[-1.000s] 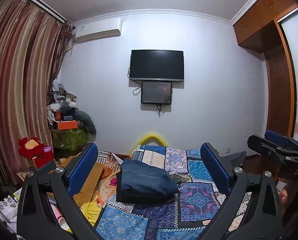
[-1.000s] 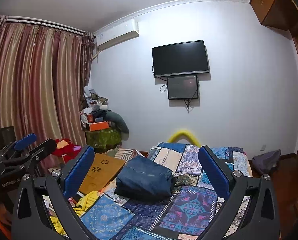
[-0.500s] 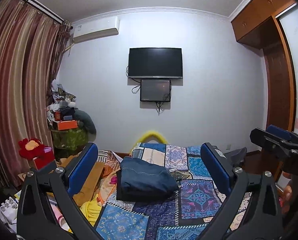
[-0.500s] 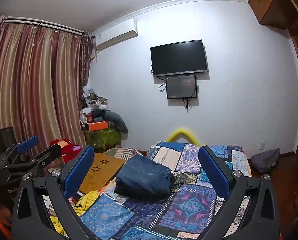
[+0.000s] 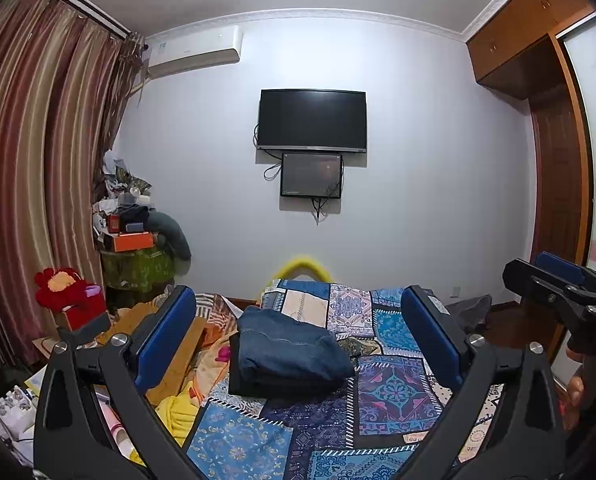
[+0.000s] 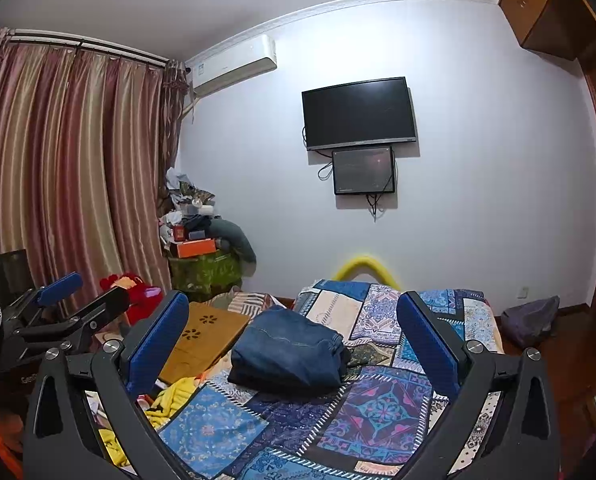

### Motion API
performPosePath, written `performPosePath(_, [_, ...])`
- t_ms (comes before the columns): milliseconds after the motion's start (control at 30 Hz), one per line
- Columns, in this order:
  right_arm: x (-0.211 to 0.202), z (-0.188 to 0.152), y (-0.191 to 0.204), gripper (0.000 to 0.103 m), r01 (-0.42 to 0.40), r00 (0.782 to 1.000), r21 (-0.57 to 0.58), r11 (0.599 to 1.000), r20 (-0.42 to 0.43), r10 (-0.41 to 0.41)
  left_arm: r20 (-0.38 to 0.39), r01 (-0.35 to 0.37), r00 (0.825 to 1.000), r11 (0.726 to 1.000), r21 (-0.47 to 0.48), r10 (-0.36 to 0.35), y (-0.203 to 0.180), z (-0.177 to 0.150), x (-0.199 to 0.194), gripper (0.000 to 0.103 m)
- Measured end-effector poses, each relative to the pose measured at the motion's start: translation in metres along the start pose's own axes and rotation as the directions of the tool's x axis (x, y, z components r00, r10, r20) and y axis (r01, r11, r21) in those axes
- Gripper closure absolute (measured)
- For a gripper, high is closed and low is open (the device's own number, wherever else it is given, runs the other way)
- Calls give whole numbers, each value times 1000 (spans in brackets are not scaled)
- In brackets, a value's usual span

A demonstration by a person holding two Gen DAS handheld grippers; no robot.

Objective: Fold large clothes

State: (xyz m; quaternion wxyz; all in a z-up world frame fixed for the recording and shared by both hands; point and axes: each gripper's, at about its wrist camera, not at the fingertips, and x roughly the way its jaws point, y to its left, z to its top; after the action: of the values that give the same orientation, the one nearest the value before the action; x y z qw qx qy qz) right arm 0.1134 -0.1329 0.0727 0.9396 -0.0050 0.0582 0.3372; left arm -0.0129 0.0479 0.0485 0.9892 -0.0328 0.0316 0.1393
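Folded blue jeans (image 5: 286, 344) (image 6: 288, 350) lie in a compact stack on the patchwork bedspread (image 5: 394, 392) (image 6: 378, 404), on top of a dark folded garment. My left gripper (image 5: 298, 320) is held up above the bed, open, nothing between its blue pads. In its own view my right gripper (image 6: 294, 320) is likewise open and empty, raised short of the jeans. Each gripper also shows at the edge of the other's view: the right gripper (image 5: 554, 280) and the left gripper (image 6: 70, 296).
A wooden lap tray (image 6: 202, 340) and yellow cloth (image 6: 170, 400) lie at the bed's left side. A cluttered green-covered stand (image 5: 138, 264) and red plush toy (image 5: 62, 284) stand by the curtains. A TV (image 5: 312, 120) hangs on the far wall; a wardrobe (image 5: 558, 184) is right.
Both grippers have tilted or risen slightly, so the room sits a little lower in view. The folded jeans have not moved.
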Motion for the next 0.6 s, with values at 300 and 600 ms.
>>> performPosePath(300, [0,0,1,0,-3,1000,-1,1000,1,3,-23,27,999,999,-17,-27,3,-2,2,0])
performPosePath(600, [3,0,1,0,-3,1000,-5,1000,-8,3,-24,30,999,999,-24,-31,4,-3,2,0])
